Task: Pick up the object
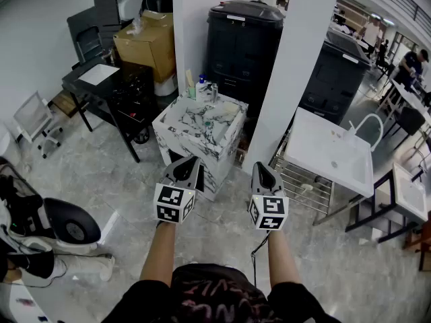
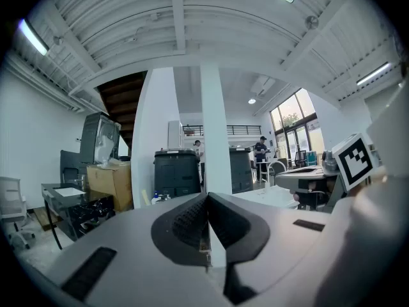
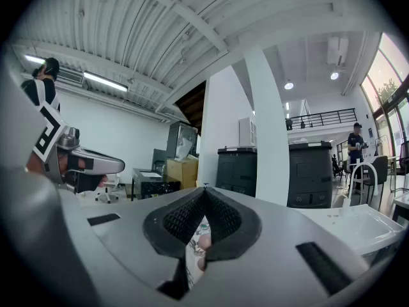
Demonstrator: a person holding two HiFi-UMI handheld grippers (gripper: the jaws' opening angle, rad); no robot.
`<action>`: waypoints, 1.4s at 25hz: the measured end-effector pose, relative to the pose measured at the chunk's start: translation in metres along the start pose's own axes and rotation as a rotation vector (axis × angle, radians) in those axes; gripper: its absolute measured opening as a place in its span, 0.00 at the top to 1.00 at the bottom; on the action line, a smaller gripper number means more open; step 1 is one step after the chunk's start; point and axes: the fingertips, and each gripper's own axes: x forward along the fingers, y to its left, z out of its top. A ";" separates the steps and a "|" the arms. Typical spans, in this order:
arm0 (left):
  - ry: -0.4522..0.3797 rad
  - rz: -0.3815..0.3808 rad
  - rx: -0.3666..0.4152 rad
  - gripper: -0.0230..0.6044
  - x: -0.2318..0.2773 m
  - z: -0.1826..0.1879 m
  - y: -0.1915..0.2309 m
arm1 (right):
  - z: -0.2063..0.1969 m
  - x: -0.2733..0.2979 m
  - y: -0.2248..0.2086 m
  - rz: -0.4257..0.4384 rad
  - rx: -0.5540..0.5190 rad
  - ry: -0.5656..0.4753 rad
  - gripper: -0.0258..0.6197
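A low cube table with a marble pattern stands on the floor just ahead of both grippers. Small bottles and other bits sit along its far edge; which of them is the object I cannot tell. My left gripper hangs over the table's near corner, held level, its jaws shut with nothing between them. In its own view the left gripper shows the ribbed pads touching. My right gripper is beside it, to the table's right, and is also shut and empty. Through the slit below the right gripper's tips, the marble pattern shows.
A white pillar rises right behind the table, with two tall black bins beyond it. A white sink and wire rack stand to the right. A black desk and cardboard box are at the left.
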 end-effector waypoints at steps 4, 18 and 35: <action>0.005 0.000 -0.002 0.94 -0.004 -0.002 0.007 | 0.003 0.002 0.007 -0.004 0.002 -0.006 0.94; -0.018 -0.023 -0.010 0.94 -0.006 0.002 0.013 | 0.008 0.005 0.019 -0.021 -0.008 -0.017 0.94; -0.014 -0.072 -0.034 0.94 -0.007 -0.012 0.035 | 0.006 0.015 0.029 -0.082 -0.013 -0.016 0.94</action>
